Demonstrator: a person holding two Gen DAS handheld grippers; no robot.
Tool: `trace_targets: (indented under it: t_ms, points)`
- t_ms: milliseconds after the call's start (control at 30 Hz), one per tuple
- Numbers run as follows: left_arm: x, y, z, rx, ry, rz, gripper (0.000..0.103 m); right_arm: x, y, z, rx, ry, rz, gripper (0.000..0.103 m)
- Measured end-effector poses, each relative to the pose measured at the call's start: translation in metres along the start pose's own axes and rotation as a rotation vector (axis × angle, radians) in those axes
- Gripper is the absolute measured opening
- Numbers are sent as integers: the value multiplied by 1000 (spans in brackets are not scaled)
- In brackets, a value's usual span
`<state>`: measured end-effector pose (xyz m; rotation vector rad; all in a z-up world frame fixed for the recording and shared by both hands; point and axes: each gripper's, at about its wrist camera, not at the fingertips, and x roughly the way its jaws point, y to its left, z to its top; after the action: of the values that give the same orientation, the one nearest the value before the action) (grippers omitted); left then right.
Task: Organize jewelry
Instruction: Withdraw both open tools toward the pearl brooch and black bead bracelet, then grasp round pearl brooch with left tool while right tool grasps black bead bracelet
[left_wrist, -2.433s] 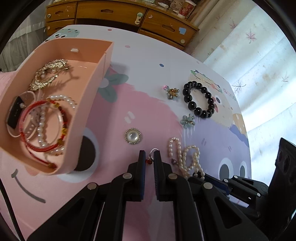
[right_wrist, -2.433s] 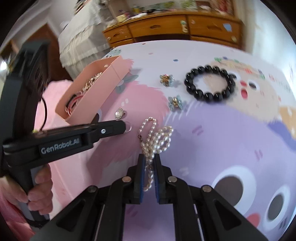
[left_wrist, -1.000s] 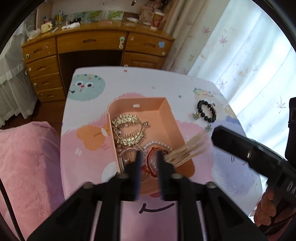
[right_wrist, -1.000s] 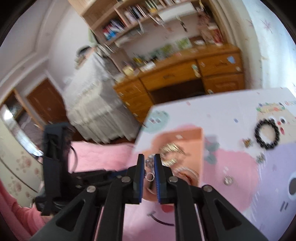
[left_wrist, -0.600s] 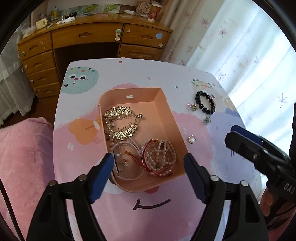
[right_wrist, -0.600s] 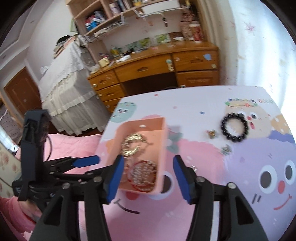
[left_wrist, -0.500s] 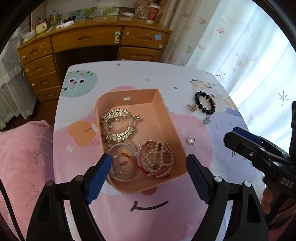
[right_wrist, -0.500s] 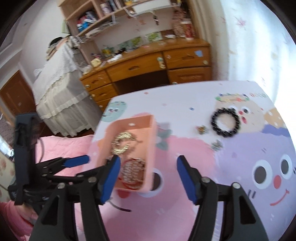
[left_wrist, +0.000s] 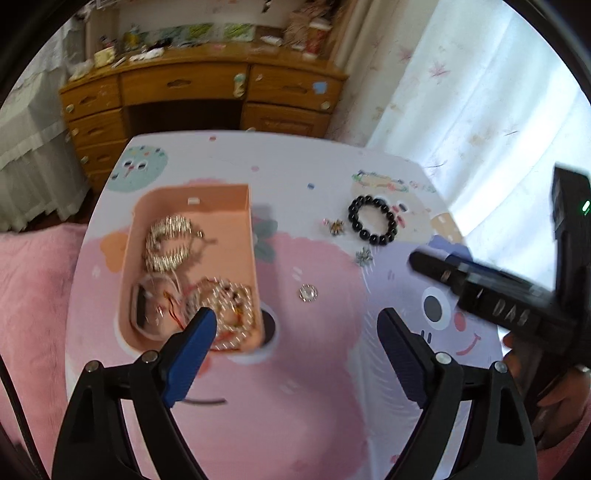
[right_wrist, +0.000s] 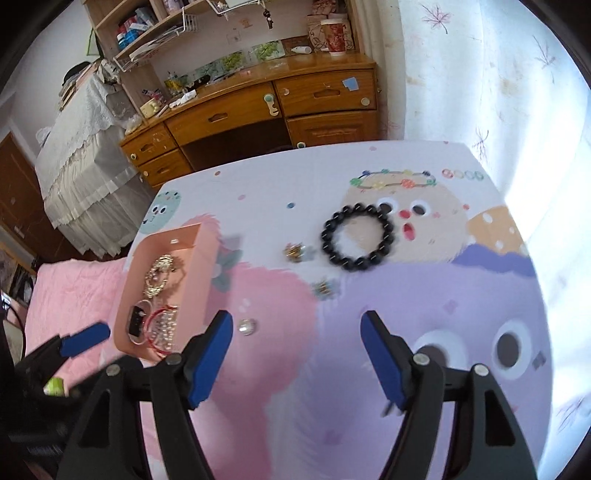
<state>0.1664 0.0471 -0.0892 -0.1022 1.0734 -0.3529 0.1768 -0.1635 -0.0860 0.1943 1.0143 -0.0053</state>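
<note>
A pink box (left_wrist: 251, 236) (right_wrist: 207, 273) on the cartoon tablecloth holds a gold hair comb (left_wrist: 170, 243), a watch, a red bangle and pearl strands (left_wrist: 232, 299). Outside it lie a black bead bracelet (left_wrist: 373, 220) (right_wrist: 357, 236), two small flower brooches (left_wrist: 336, 226) (left_wrist: 364, 255) and a round crystal brooch (left_wrist: 308, 293) (right_wrist: 247, 326). My left gripper (left_wrist: 295, 325) is open and empty, high above the box's near right corner. My right gripper (right_wrist: 296, 325) is open and empty above the table, to the right of the box.
A wooden desk with drawers (right_wrist: 258, 114) stands beyond the table's far edge. White curtains (left_wrist: 480, 92) hang on the right. A pink bedspread (left_wrist: 33, 295) lies to the left of the table. The right gripper's body (left_wrist: 498, 295) shows in the left wrist view.
Both grippers carried a ring and a pearl strand to the box, opened and dropped them in. Since half a second ago both have shifted rightward, towards the loose pieces.
</note>
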Motion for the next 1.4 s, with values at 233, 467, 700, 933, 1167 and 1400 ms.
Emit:
trace_targets:
  t_ms: [233,467,700,933,1167,1400]
  points:
    - [35,-38,-6,-48,-9,57,87,12,-43,36,-5,-5,-3,72]
    - [81,-69,-13,-91,-55,241,87,53,-70,54,44,2,43,72]
    - [109,-78,-15,-84,-64,390,66,94,-86,56,90,21,17,72]
    - [125,-61,-9,-142,-53,421,52,114,-87,56,38,39,-41,49]
    - [126,-56,-10,-145,-74,406,45,124,-79,54,-54,54,-73,31]
    - [128,-57,-5,-137,-48,356,17,124,-73,55,-94,61,-76,19]
